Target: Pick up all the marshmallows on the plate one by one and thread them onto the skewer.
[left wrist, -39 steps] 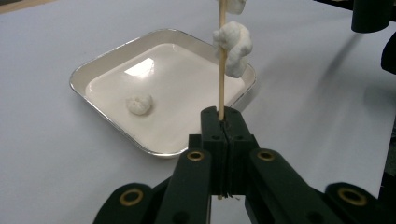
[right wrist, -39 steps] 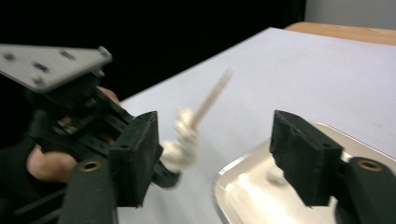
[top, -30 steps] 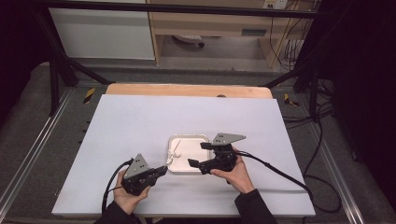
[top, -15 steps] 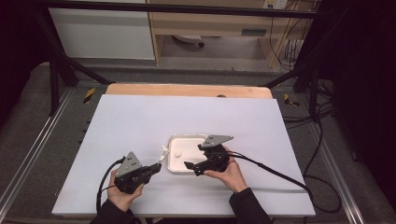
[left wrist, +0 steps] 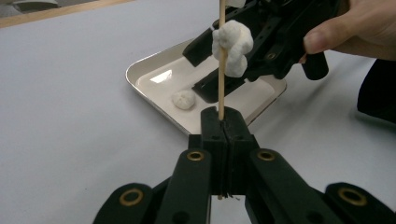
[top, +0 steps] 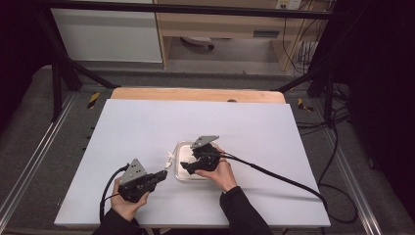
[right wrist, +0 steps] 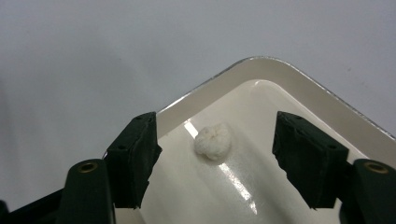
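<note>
One white puff (right wrist: 213, 141) left in tray (right wrist: 299, 88), bench centre. Right gripper (right wrist: 215, 158) shifted toward 9 o'clock, jaws closing, still clear either side: pickup next. Left gripper (left wrist: 223, 122) clamps loaded skewer (left wrist: 221, 70) upright.

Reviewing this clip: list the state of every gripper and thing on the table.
Left gripper: shut on the skewer.
Skewer: upright, white puffs threaded on it.
Right gripper: open, jaws just been closing, either side of the loose puff, not touching.
Loose puff: lying in the tray.
Tray: flat on the table.
</note>
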The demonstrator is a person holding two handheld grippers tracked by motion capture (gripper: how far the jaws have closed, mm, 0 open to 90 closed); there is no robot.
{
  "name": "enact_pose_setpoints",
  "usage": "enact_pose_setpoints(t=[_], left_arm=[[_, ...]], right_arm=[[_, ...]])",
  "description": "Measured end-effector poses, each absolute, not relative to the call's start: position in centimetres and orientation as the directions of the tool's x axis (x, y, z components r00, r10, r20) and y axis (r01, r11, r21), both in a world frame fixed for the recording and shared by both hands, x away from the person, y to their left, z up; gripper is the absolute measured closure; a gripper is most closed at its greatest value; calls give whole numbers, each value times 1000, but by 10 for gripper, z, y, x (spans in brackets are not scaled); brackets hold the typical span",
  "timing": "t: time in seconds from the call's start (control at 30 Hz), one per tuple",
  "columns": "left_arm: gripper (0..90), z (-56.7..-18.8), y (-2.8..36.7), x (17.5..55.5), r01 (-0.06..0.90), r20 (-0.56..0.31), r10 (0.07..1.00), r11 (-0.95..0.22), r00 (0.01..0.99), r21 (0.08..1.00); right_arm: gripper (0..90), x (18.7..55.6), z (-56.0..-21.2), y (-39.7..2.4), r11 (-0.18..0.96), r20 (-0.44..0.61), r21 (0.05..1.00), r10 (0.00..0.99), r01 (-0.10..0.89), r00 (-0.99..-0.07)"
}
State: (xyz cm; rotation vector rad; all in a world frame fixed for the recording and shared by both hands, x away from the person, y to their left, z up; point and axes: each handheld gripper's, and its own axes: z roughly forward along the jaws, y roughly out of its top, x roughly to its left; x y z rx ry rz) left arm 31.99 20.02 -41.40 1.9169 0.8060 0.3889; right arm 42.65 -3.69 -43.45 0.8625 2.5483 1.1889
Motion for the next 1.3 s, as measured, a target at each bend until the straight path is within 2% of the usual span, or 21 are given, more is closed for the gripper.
enact_pose_setpoints(t=[0.27,0.5,0.6,0.97,1.3], left_arm=[[888,-415,200,321,371,-75,682,-299,728,879],[888,-415,200,321,370,-72,681,-302,729,879],[888,-415,200,321,369,-73,680,-302,729,879],[888,-415,198,320,367,-74,676,-302,733,880],[888,-416,194,319,367,-74,669,-309,740,877]], right_arm=[[484,432,-445,-30,549,24,731,573,406,-819],[667,431,-449,-29,577,-8,725,554,377,-833],[703,431,-449,-29,575,-8,727,554,375,-832],[739,422,-427,-40,537,31,756,541,373,-841],[743,407,-395,-81,414,111,832,528,369,-842]])
